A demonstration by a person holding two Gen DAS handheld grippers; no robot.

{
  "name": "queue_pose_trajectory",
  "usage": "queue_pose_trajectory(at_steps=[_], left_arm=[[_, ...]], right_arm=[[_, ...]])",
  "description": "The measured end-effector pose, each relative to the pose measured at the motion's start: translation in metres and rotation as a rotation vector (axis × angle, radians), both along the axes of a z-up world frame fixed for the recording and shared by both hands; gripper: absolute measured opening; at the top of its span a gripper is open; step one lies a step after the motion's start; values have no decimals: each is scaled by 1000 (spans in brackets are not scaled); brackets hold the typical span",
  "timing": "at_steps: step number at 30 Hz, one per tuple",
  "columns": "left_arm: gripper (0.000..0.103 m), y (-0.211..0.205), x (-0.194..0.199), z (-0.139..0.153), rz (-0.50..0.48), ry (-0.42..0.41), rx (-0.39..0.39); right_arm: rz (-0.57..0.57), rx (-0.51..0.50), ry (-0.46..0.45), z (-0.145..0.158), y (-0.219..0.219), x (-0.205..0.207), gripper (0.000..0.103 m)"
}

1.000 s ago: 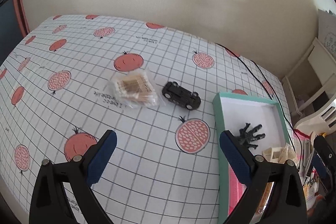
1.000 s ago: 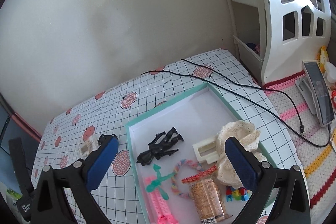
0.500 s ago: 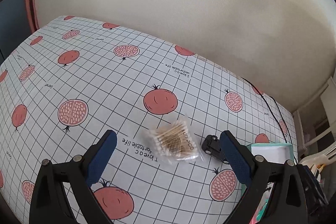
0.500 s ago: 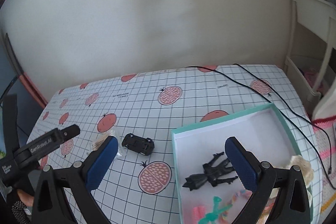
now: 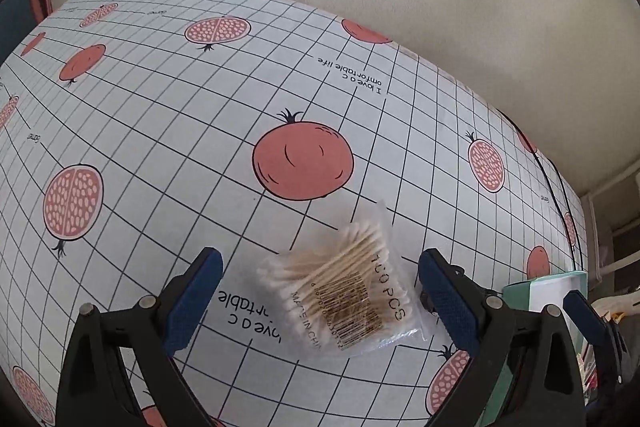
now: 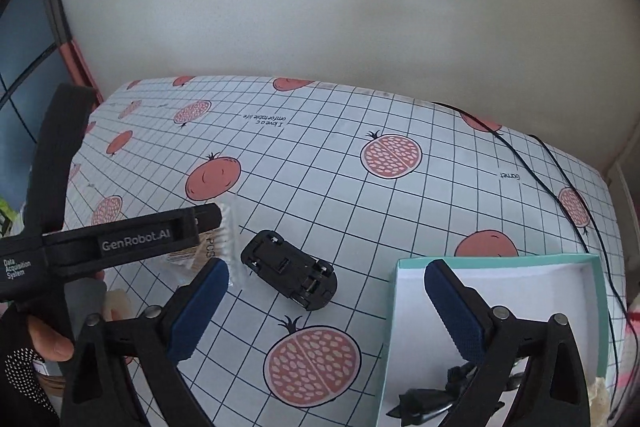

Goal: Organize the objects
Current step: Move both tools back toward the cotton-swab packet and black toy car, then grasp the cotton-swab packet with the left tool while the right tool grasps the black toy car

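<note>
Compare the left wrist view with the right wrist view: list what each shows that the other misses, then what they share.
Only the left wrist view shows the cotton swab packet whole, with its barcode and print, lying between the open fingers of the left gripper.

Only the right wrist view shows the black toy car lying upside down, the black figure inside the box, and the open right gripper.

Both show the pomegranate tablecloth, the teal box, the black cable and part of the packet.

Black figure (image 6: 424,401) in box (image 6: 596,291) half hidden behind right tool finger, cut by frame edge.
</note>
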State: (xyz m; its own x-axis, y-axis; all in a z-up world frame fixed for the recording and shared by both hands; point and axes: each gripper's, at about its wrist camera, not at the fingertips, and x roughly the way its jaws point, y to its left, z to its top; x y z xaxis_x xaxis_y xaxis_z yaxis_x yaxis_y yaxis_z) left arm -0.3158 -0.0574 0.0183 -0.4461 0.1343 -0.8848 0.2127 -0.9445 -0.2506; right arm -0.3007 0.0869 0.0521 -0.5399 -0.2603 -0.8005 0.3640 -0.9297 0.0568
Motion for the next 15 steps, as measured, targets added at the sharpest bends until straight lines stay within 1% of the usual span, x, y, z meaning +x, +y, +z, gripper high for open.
queue_pose_trajectory(at_steps=[2,5,10,15], left_arm=[[98,3,-3,-2,-13,-1,-1],[98,5,-5,-4,-15,-11,-22],[98,6,-9,-10,-17,-33,-2],[98,13,-11,-13,-29,-40,-44]], right_arm=[[29,21,-15,-6,-7,-5,95],[55,70,-32,-15,-16,-10,91],[101,108,-56,-27,-28,-14,88],[113,150,-73,-37,-36,-18,86]])
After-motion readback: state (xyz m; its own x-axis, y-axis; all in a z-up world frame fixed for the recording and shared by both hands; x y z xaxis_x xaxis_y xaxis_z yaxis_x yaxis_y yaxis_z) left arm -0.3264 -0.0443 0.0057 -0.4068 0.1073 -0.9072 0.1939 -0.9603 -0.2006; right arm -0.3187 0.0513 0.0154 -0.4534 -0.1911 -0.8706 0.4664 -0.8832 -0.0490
